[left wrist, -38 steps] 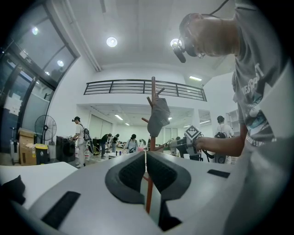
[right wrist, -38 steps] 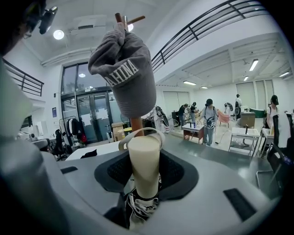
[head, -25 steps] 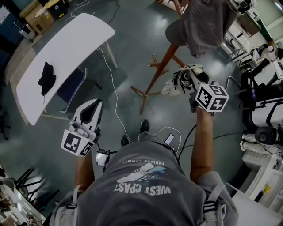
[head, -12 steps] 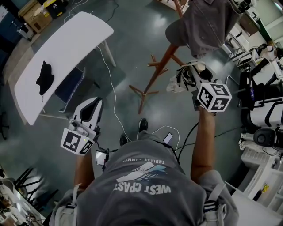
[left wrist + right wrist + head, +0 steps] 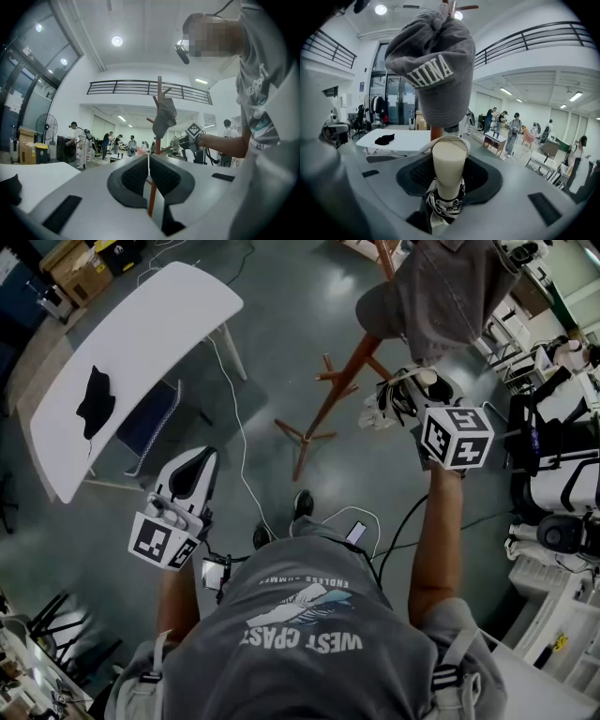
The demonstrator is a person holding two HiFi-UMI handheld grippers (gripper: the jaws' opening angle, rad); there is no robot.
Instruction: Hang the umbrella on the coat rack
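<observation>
A folded black-and-white umbrella [image 5: 382, 407] with a cream handle [image 5: 449, 164] sits in my right gripper [image 5: 412, 395], which is shut on it. In the right gripper view the handle stands upright between the jaws of the right gripper [image 5: 449, 177], with its white strap looped over the top. Just beyond it are the red-brown wooden coat rack [image 5: 336, 385] and the pole [image 5: 436, 133]. A grey cap [image 5: 433, 70] hangs on the rack, directly above the handle. My left gripper [image 5: 190, 474] is held low at the left, away from the rack. Its pads [image 5: 136, 176] are closed together on nothing.
A white table [image 5: 131, 352] with a black cloth [image 5: 94, 401] stands at the left, and a blue chair [image 5: 155, 423] is beside it. A white cable [image 5: 246, 456] runs across the floor near the rack's feet [image 5: 302, 439]. Machines and carts [image 5: 562, 474] crowd the right side. Several people stand in the background.
My right gripper has shifted slightly right and farther out with the umbrella, closer under the cap. The left gripper has stayed where it was.
</observation>
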